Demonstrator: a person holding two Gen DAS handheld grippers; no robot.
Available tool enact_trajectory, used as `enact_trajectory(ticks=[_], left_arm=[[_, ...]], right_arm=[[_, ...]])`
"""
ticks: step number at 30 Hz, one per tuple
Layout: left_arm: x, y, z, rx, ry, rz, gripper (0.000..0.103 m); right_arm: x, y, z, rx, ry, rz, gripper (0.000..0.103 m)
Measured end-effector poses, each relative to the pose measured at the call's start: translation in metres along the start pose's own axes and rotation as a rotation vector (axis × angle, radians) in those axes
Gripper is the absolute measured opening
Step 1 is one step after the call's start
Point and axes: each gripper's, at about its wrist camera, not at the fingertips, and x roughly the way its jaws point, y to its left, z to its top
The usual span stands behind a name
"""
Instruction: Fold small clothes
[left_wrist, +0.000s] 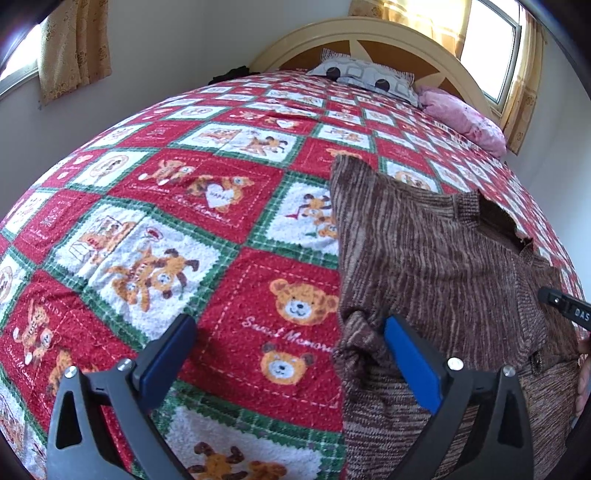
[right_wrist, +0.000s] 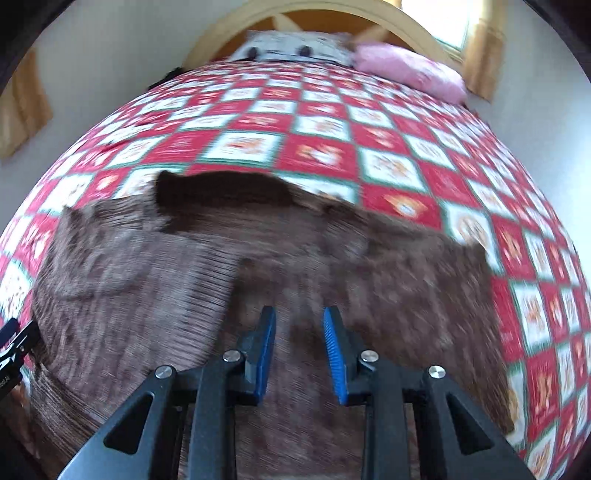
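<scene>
The brown knitted sweater (left_wrist: 436, 258) lies spread on the bed, front side up — striped in light and dark brown, its dark neck opening toward the pillows.

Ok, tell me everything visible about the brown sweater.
The sweater is a brown knit with pale streaks and a darker ribbed neckline. It lies spread, a little rumpled, on the quilt, neck toward the headboard. The open left gripper straddles its left edge, one finger over the knit; the open right gripper hovers above its middle. Neither holds it. The right view is blurred.
</scene>
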Motion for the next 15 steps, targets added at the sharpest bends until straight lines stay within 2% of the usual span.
enact_trajectory(ticks=[2,3,6,8,11,13,14,15], left_arm=[[0.0,0.0,0.0,-0.004,-0.001,-0.005,0.103],[0.0,0.001,0.0,-0.007,-0.003,-0.008,0.103],[-0.001,0.002,-0.001,-0.014,-0.007,-0.015,0.103],[-0.001,0.003,-0.001,-0.015,-0.008,-0.017,0.103],[-0.001,0.003,-0.001,-0.016,-0.009,-0.018,0.103],[-0.002,0.003,-0.001,-0.018,-0.01,-0.02,0.103],[-0.003,0.003,-0.002,-0.018,-0.01,-0.02,0.103],[-0.003,0.003,-0.002,-0.017,-0.01,-0.018,0.103]], right_arm=[[-0.009,-0.011,-0.008,0.048,-0.009,0.089,0.029],[-0.016,-0.013,-0.012,0.068,-0.018,0.167,0.031],[-0.033,-0.002,-0.022,0.055,-0.033,0.343,0.066],[-0.038,0.014,-0.026,0.019,-0.024,0.41,0.066],[-0.034,0.033,-0.029,-0.01,0.013,0.36,0.066],[-0.026,0.036,-0.031,0.002,0.035,0.363,0.065],[-0.024,0.037,-0.033,0.002,0.039,0.354,0.062],[-0.021,0.039,-0.035,-0.004,0.046,0.345,0.042]])
